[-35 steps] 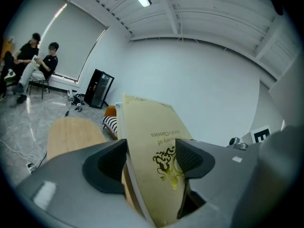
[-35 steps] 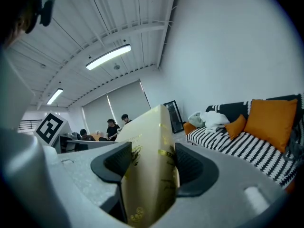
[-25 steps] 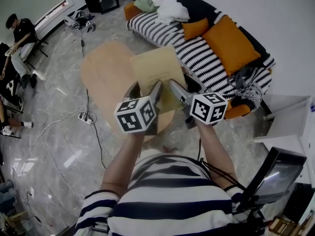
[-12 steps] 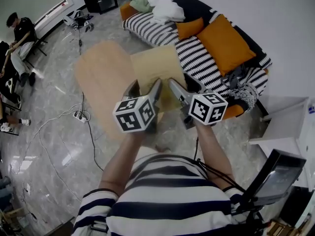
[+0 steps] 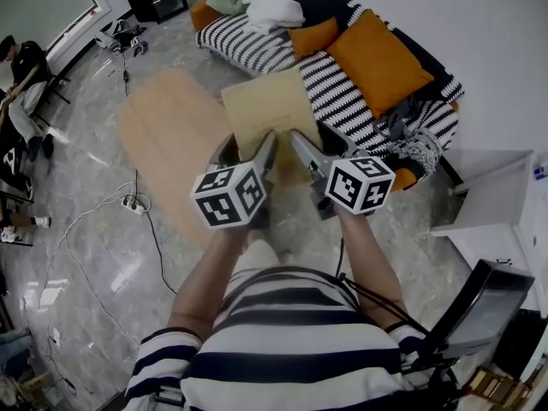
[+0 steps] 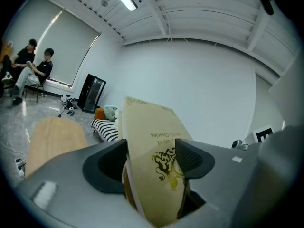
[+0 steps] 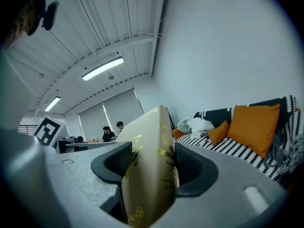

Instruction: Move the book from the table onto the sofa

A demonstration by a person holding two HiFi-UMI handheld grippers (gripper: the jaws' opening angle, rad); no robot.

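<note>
Clearly, the book [image 5: 265, 118] is flat, tan, gold-printed.

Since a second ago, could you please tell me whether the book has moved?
Yes. In the head view, the book has shifted right, further off the wooden table and toward the striped sofa.

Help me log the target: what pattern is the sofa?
Sofa: black-and-white stripes, best in head view.

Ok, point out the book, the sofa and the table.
book [image 5: 267, 114], head view, middle of its cover
sofa [image 5: 347, 101], head view, striped seat
table [image 5: 167, 144], head view, bare wooden top
</note>
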